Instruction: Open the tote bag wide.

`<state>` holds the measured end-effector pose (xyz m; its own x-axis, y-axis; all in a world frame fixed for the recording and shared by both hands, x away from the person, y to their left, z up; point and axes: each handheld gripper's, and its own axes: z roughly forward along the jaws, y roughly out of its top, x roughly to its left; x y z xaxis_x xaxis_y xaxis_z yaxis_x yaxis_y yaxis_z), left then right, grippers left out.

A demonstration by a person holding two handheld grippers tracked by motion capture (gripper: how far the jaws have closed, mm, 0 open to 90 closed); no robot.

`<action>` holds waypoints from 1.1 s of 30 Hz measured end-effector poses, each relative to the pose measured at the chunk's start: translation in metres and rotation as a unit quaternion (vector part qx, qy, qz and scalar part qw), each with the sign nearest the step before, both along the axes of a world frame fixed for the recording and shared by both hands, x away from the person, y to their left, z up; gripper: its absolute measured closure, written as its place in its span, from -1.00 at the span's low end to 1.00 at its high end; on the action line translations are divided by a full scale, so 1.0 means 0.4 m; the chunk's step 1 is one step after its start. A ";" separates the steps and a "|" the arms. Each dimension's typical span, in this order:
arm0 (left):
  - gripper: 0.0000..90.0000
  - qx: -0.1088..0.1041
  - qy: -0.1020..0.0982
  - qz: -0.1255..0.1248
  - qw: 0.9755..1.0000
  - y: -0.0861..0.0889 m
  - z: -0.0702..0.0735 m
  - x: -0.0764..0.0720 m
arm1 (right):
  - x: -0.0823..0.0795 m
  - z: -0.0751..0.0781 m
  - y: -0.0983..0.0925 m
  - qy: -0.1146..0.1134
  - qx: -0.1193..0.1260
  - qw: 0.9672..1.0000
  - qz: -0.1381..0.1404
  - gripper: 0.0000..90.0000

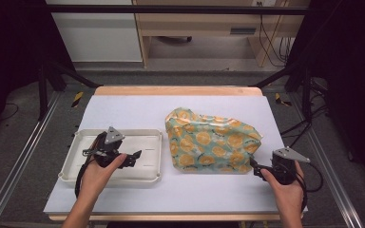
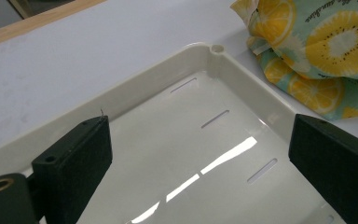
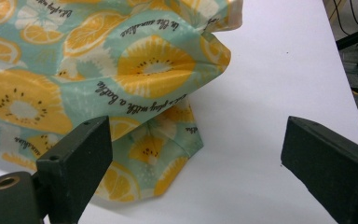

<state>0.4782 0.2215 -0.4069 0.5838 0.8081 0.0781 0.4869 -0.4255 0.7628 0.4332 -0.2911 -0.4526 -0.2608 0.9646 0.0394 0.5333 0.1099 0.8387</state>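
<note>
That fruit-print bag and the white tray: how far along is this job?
Nothing looks done yet: the tray is bare and the fruit-print bag lies crumpled on the table beside it. In hand: the right gripper, jaws open, sits at the bag's near corner; the left gripper hovers open over the tray. Gripping the bag is probably next.

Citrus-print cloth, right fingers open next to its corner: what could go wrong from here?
1. The cloth lies crumpled in layers; the right gripper stands beside the lower corner with nothing between its fingers, so closing may catch one layer or miss.
2. The cloth's edge lies close to the tray; dragging it could snag on the rim.
3. The left gripper hangs open over the tray and could nudge it.
</note>
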 end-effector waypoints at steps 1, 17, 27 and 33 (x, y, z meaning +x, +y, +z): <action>-0.87 0.001 0.000 0.000 1.000 0.001 0.001 0.000 | -0.001 0.002 0.000 0.002 0.004 1.000 0.001 -0.80; -0.86 0.008 -0.017 -0.025 1.000 -0.024 0.031 -0.015 | 0.084 0.148 0.042 -0.033 -0.031 0.996 0.082 -0.70; -0.86 0.019 -0.023 -0.057 0.998 -0.074 0.043 -0.011 | 0.251 0.144 0.117 0.042 -0.100 0.988 0.111 -0.43; -0.84 0.016 -0.031 -0.077 0.996 -0.114 0.061 0.017 | 0.226 0.155 0.131 0.027 -0.099 0.985 0.136 0.54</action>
